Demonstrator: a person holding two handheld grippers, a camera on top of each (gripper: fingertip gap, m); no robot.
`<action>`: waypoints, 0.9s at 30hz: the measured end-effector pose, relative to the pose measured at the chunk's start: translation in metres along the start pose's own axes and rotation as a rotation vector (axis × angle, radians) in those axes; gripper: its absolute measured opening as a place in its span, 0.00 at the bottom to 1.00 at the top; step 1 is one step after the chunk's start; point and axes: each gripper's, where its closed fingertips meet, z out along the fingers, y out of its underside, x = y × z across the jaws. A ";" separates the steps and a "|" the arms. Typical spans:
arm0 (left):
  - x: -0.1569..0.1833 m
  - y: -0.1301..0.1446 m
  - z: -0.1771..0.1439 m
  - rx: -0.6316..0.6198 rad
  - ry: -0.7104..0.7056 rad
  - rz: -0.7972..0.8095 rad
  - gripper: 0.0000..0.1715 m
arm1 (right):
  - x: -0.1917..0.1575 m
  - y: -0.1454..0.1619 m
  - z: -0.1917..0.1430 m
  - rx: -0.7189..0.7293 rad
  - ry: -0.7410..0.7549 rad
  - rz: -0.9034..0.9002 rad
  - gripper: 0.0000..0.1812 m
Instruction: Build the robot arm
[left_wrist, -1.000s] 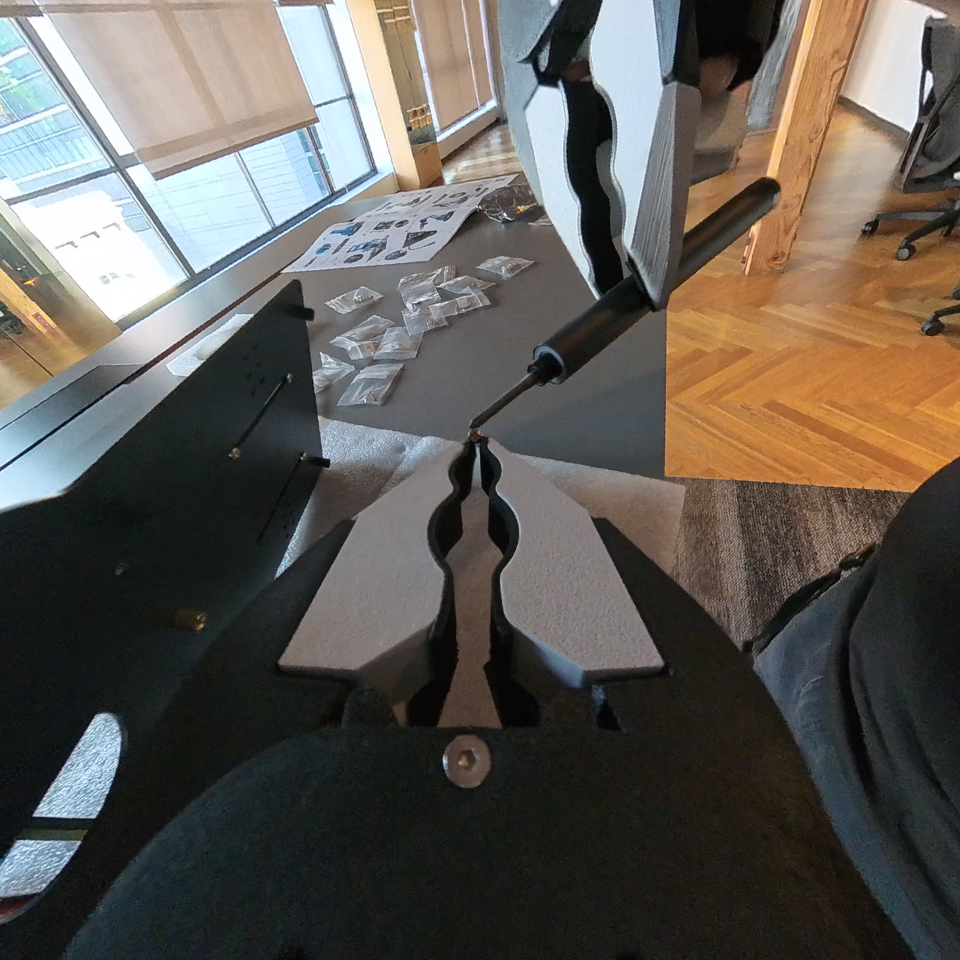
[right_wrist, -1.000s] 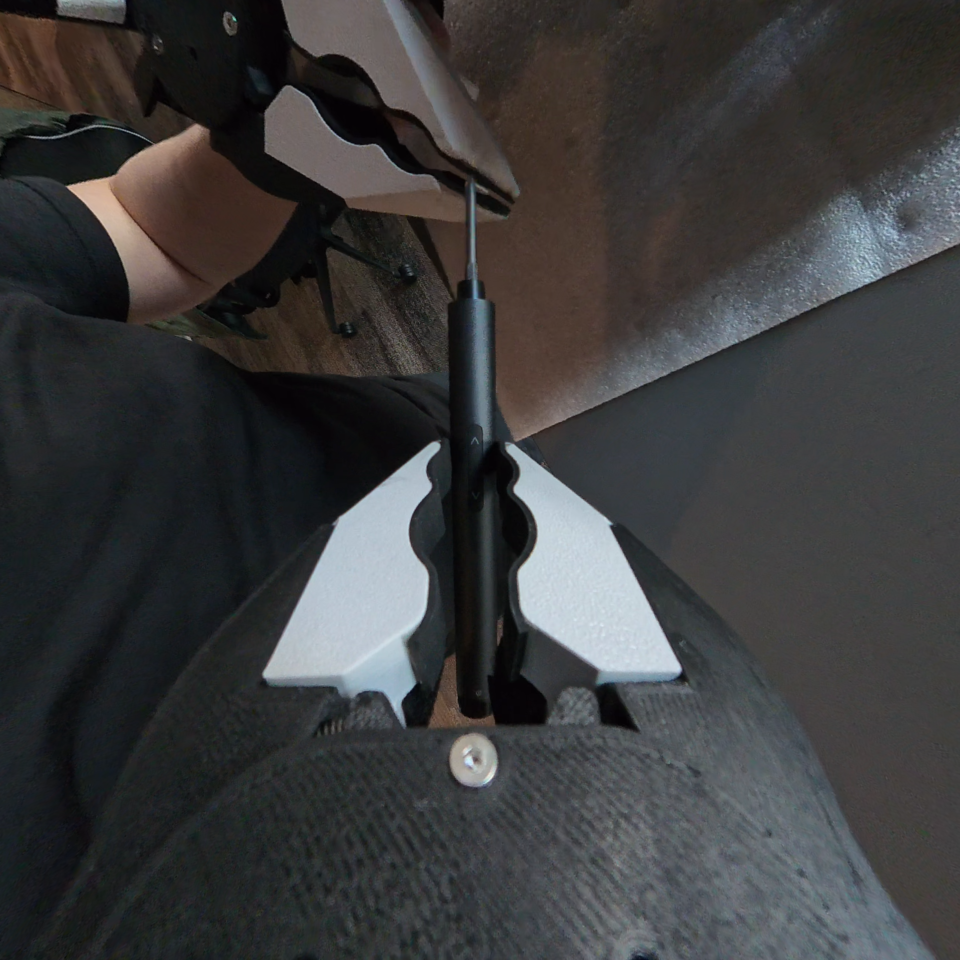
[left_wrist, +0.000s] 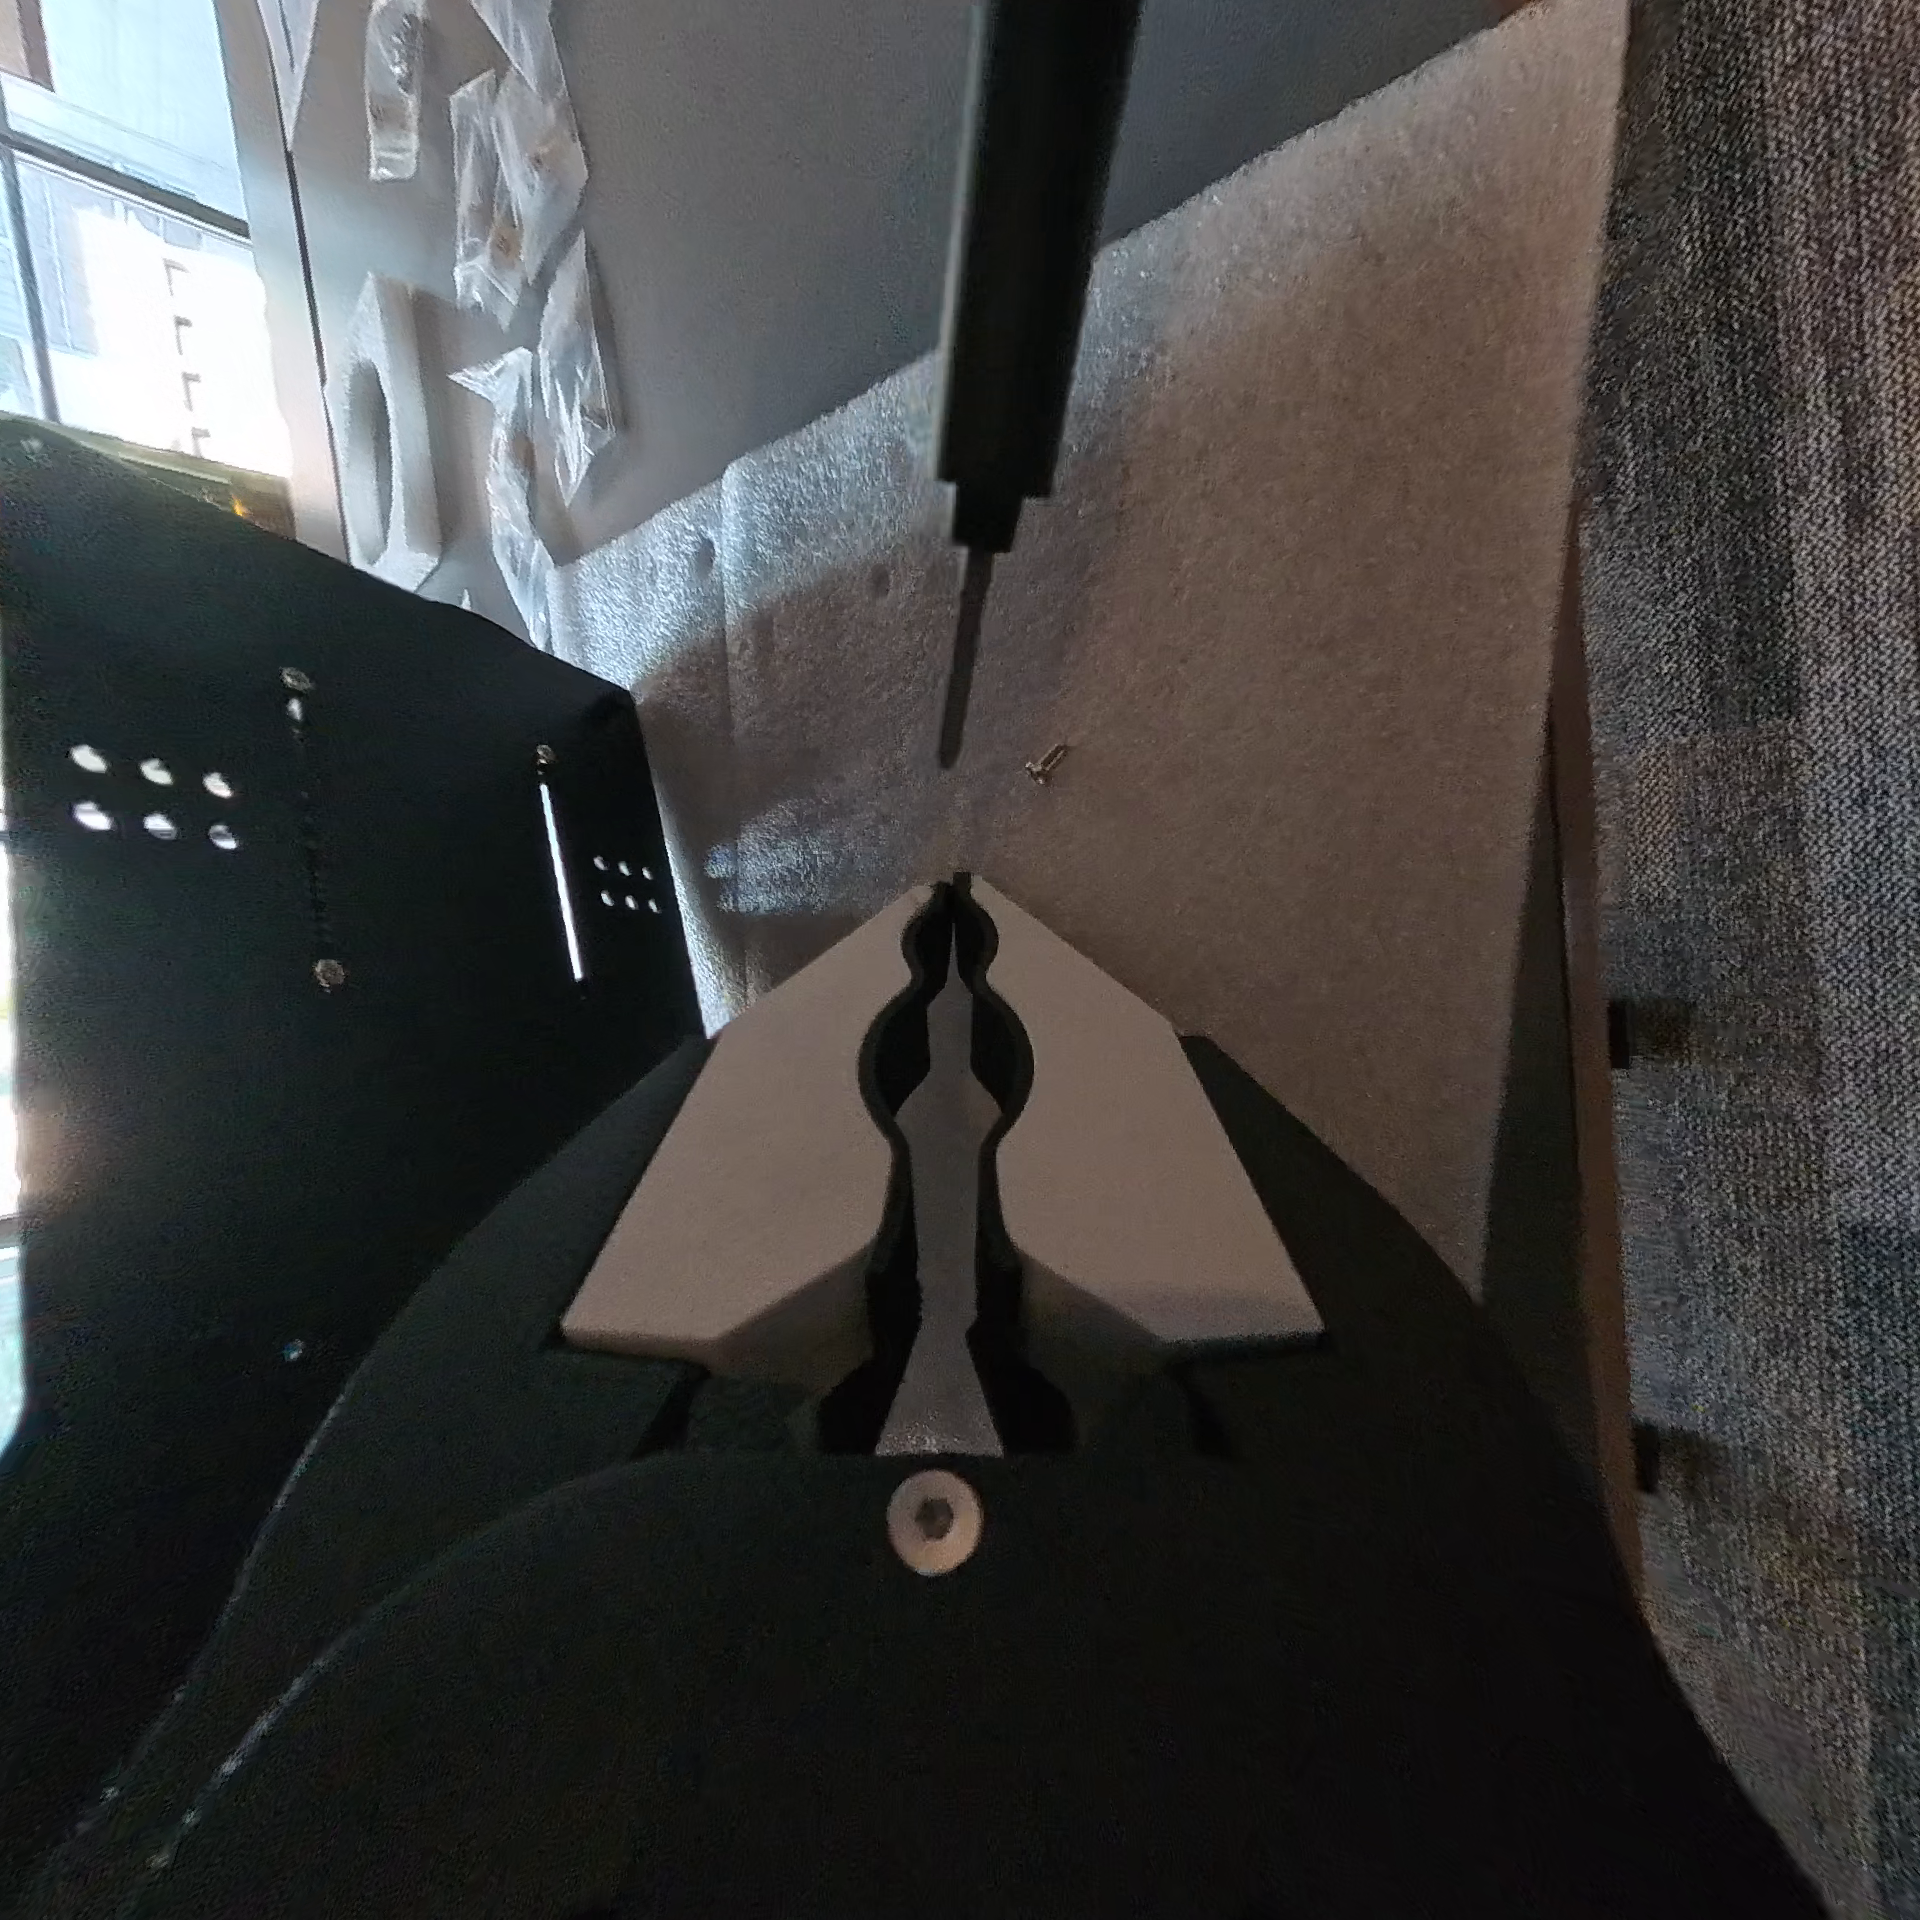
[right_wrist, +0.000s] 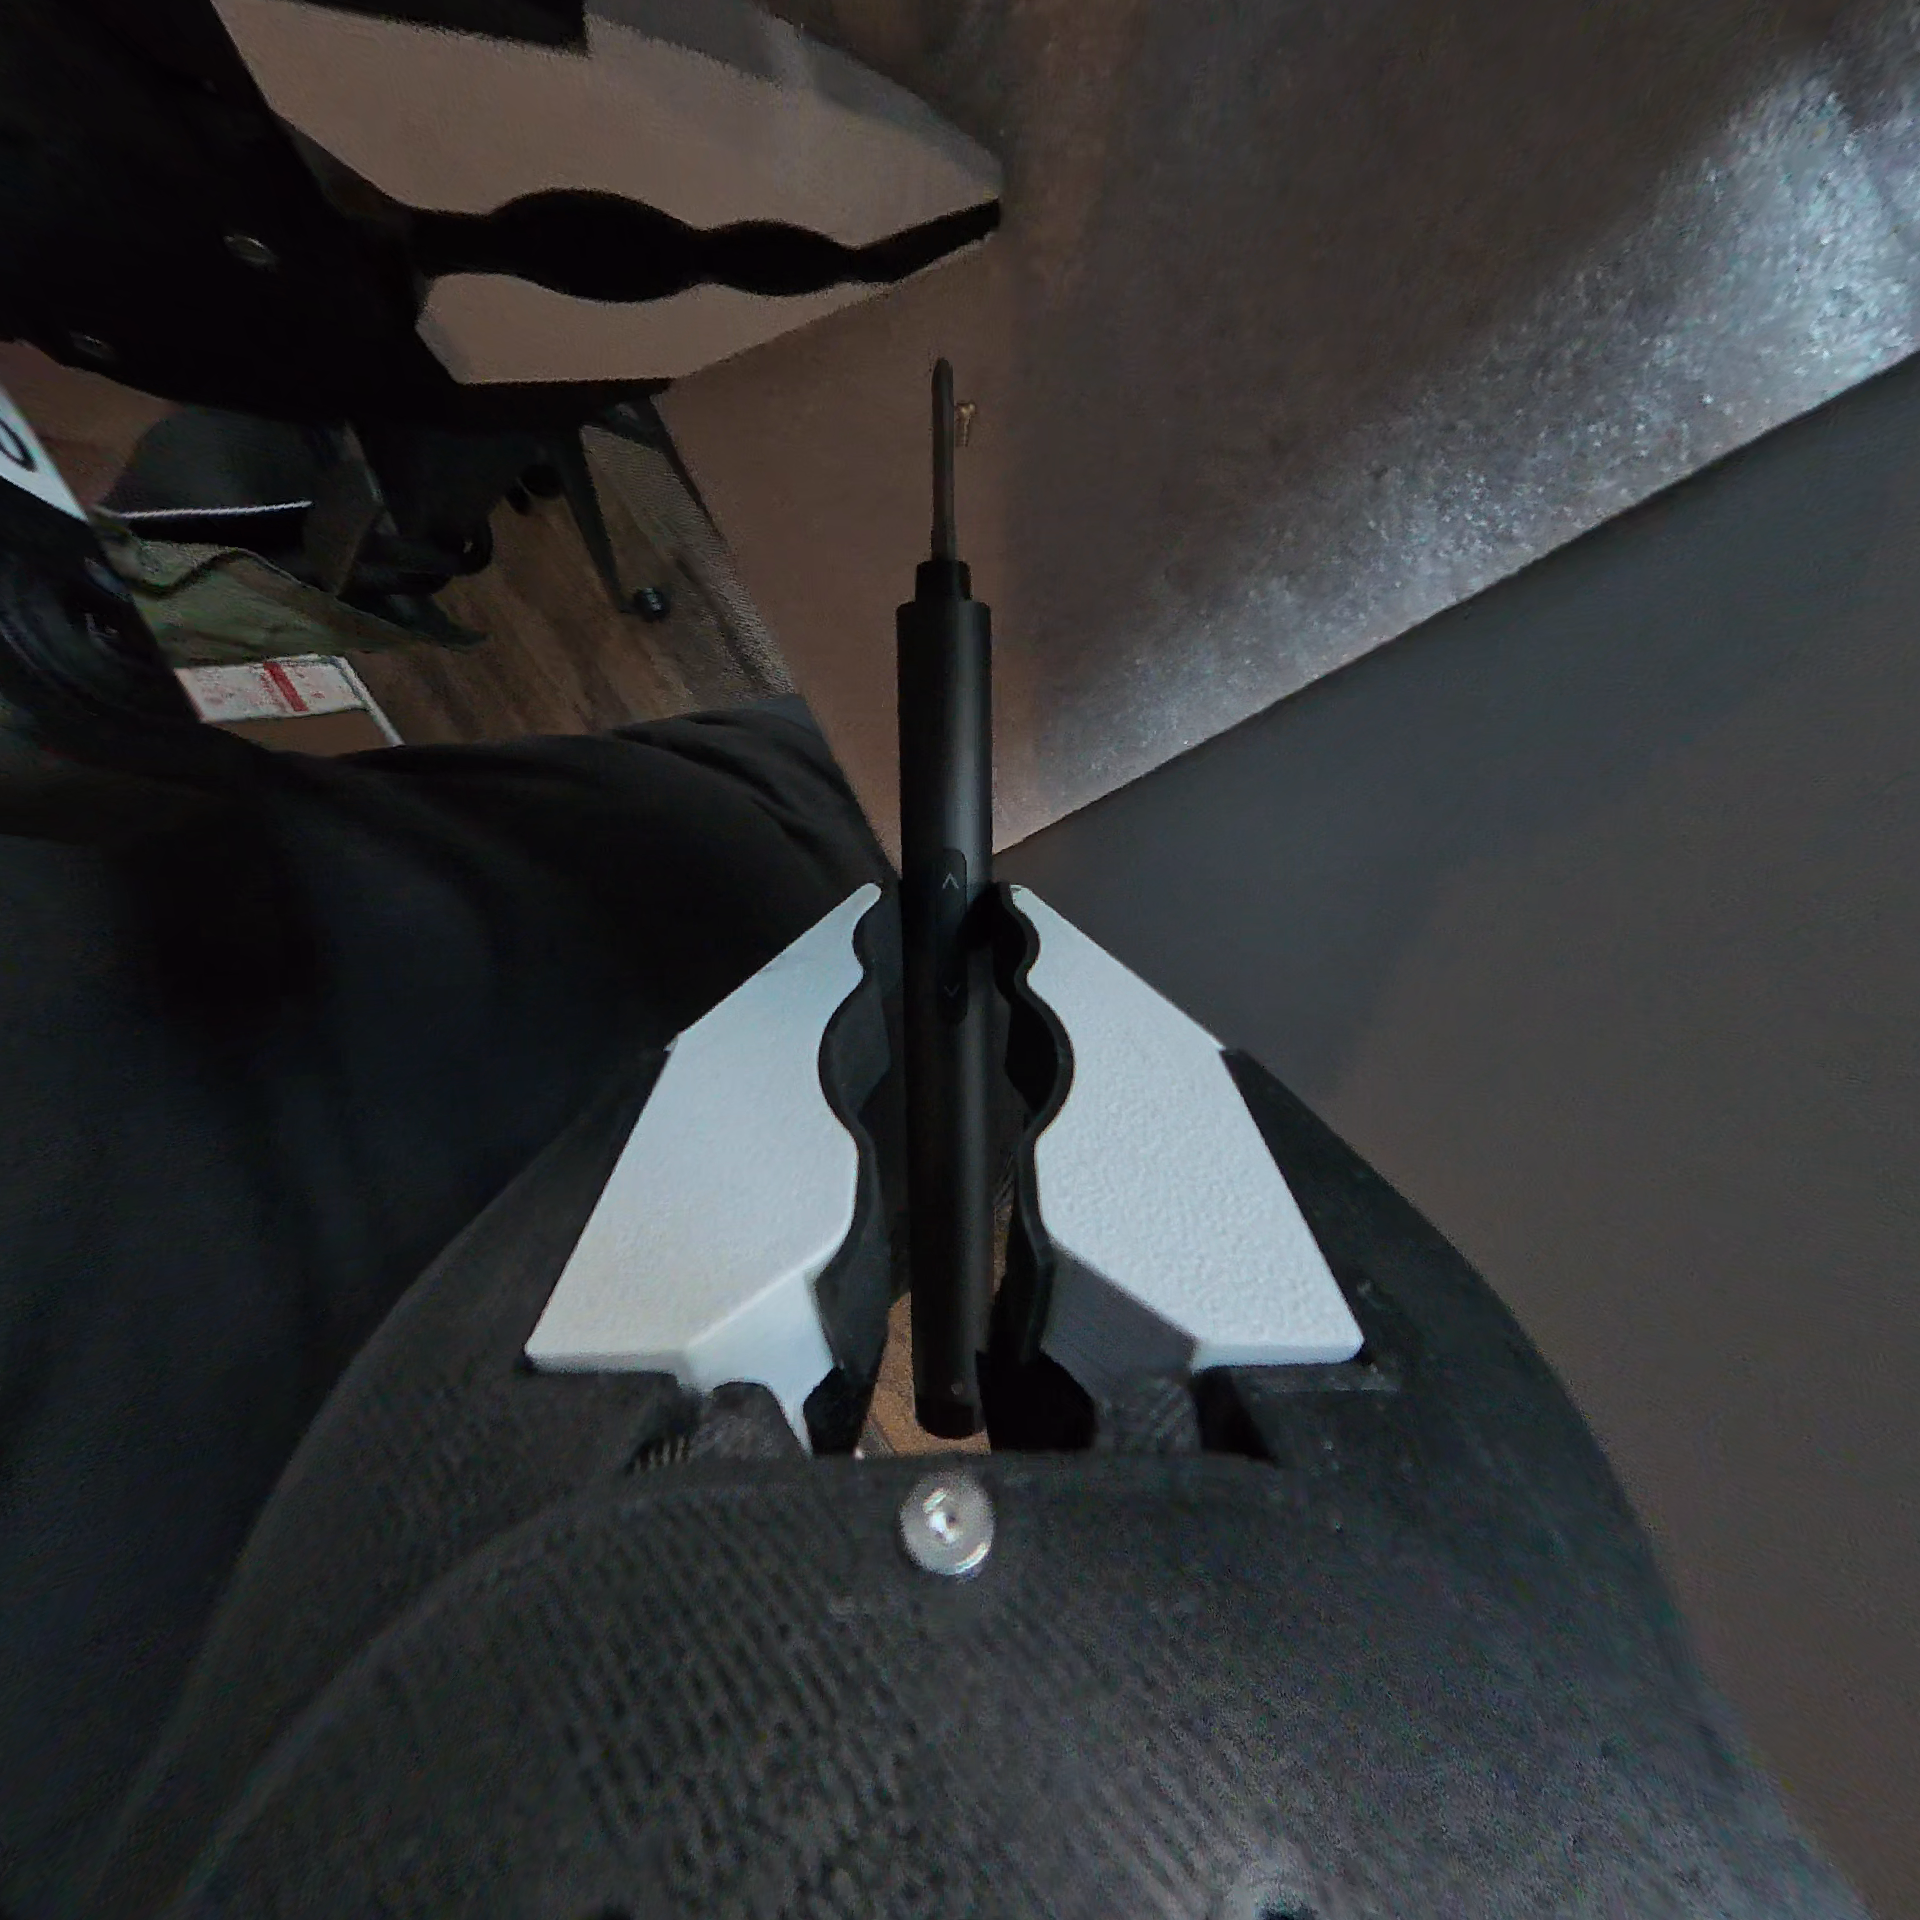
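Your right claw (right_wrist: 940, 904) clamped on black screwdriver (right_wrist: 940, 1039), bit pointing forward over foam sheet (left_wrist: 1299, 623). Small screw (left_wrist: 1046, 769) loose on foam, just beside bit tip. Your left claw (left_wrist: 954, 883) pinched closed, nothing visible between tips. Black perforated panel (left_wrist: 312, 883) to its left; small plastic bags (left_wrist: 520, 208) farther out on bench (left_wrist: 779, 156).

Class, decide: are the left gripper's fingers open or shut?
Shut. The left gripper shows its fingers meeting at the tips, nothing visible between them.
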 end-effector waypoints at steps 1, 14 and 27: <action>0.001 0.000 -0.001 0.003 0.014 -0.022 0.00 | -0.001 0.002 0.002 0.001 -0.010 0.006 0.09; 0.011 -0.040 -0.025 0.265 0.406 -0.048 0.07 | 0.007 0.026 0.000 0.079 -0.040 0.067 0.07; 0.023 -0.027 -0.007 -0.034 0.726 0.190 0.04 | 0.007 0.045 -0.023 0.252 -0.092 0.068 0.09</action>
